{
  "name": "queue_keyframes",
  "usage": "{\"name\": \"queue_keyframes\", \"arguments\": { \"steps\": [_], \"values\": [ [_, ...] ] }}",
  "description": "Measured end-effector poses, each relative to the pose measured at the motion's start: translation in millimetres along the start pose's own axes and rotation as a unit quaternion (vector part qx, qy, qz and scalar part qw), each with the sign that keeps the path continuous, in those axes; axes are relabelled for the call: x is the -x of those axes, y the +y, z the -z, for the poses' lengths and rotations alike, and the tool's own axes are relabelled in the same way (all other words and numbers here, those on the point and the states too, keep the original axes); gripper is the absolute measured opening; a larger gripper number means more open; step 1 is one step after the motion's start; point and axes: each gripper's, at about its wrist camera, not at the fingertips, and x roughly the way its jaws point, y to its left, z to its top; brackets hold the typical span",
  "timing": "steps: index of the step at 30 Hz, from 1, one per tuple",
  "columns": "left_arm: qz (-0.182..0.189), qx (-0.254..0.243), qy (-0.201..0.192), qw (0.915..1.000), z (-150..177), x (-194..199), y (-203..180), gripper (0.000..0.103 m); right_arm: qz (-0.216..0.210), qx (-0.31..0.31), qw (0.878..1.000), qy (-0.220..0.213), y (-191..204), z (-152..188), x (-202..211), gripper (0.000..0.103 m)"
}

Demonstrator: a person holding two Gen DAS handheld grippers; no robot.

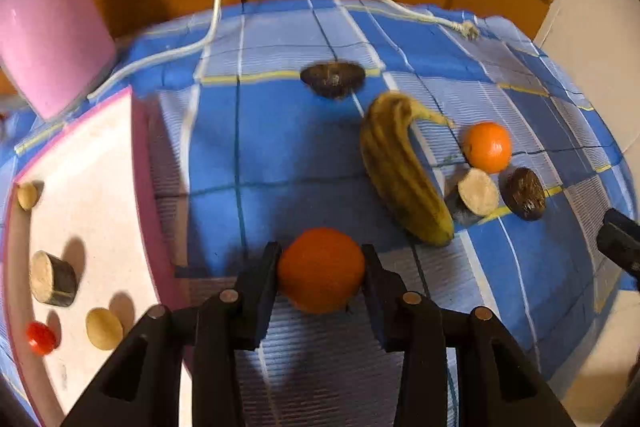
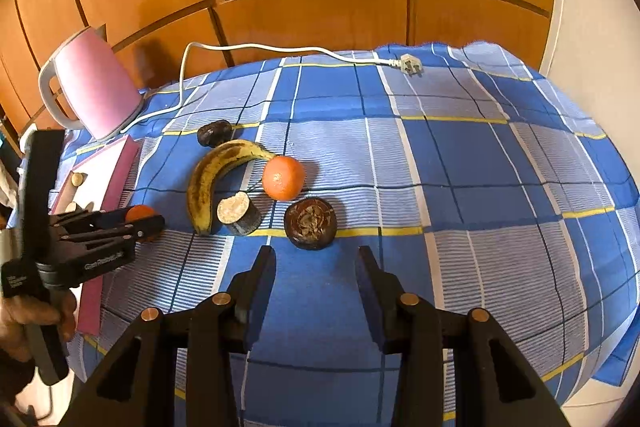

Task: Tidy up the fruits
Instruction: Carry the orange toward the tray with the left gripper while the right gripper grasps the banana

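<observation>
Left wrist view: the left gripper is clamping an orange between its two fingers, both pads pressing on its sides, and it is hanging over the blue checked cloth just right of the pink-edged tray. The step in hand looks like carrying this orange to the tray (a judgement from where it sits). The tray is already holding small pieces: a cut round chunk, two pale slices and a small red thing. The next move is calling for a shift left over the tray rim, lowering onto a bare spot, then letting the fingers part. The orange is looking round, smooth, deep orange, slightly blurred. Further right a banana, a second orange, a pale cut piece and a dark brown fruit are lying close together; another dark fruit is sitting further back.

Right wrist view: the right gripper is hovering with fingers apart and nothing between them, just near of the dark brown fruit. The left gripper is showing at the left with the orange peeking between its fingers, beside the tray. A hand is holding its handle. A pink kettle with a white cord is standing at the far left (not part of the task).
</observation>
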Motion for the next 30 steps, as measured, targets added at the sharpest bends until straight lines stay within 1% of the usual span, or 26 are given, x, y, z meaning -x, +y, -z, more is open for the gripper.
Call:
{"name": "queue_keyframes", "arguments": {
  "steps": [1,6,7,9,13,16,20,22,23,25,27,28,30],
  "values": [
    [-0.005,-0.003,0.001,1.0,0.5,-0.3,-2.0,0.039,-0.001,-0.001,1.0,0.001,-1.0,0.8,0.2,0.041],
    [0.009,0.011,-0.004,0.9999,1.2,6.7,2.7,0.038,-0.001,-0.014,1.0,0.013,-7.7,6.3,-3.0,0.041],
    [0.019,0.012,-0.011,0.9997,2.4,11.6,2.4,0.038,0.0,-0.014,1.0,0.015,-8.5,6.7,-3.5,0.041],
    [0.022,0.009,-0.021,0.9995,6.0,20.4,0.8,0.039,-0.004,-0.015,1.0,0.019,-8.8,7.4,-5.1,0.041],
    [0.036,0.02,-0.047,0.998,16.6,46.6,4.0,0.039,-0.027,-0.011,0.999,0.027,-1.3,4.0,-8.7,0.041],
    [0.043,0.033,-0.063,0.9965,26.5,64.0,10.5,0.039,-0.059,0.004,0.998,0.026,14.2,-5.1,-9.5,0.041],
    [0.048,0.052,-0.074,0.9947,40.8,82.9,23.6,0.039,-0.089,0.031,0.995,0.028,40.5,-23.3,-18.9,0.041],
    [0.046,0.061,-0.081,0.9938,47.4,92.5,32.3,0.039,-0.096,0.044,0.994,0.026,54.7,-33.7,-24.7,0.041],
    [0.044,0.065,-0.085,0.9933,49.6,96.1,36.2,0.039,-0.101,0.053,0.993,0.025,63.0,-39.7,-28.9,0.046],
    [0.042,0.08,-0.092,0.9916,54.6,103.3,46.7,0.039,-0.113,0.059,0.991,0.038,78.1,-51.0,-42.6,0.052],
    [0.037,0.098,-0.097,0.9897,61.0,109.6,58.7,0.039,-0.118,0.069,0.989,0.049,90.8,-58.6,-56.4,0.056],
    [0.035,0.108,-0.099,0.9886,64.1,112.5,65.5,0.039,-0.114,0.074,0.989,0.054,95.5,-61.2,-62.9,0.057],
    [0.028,0.128,-0.103,0.986,71.6,118.0,79.4,0.039,-0.089,0.086,0.989,0.076,106.1,-64.5,-82.1,0.057]
  ]
}}
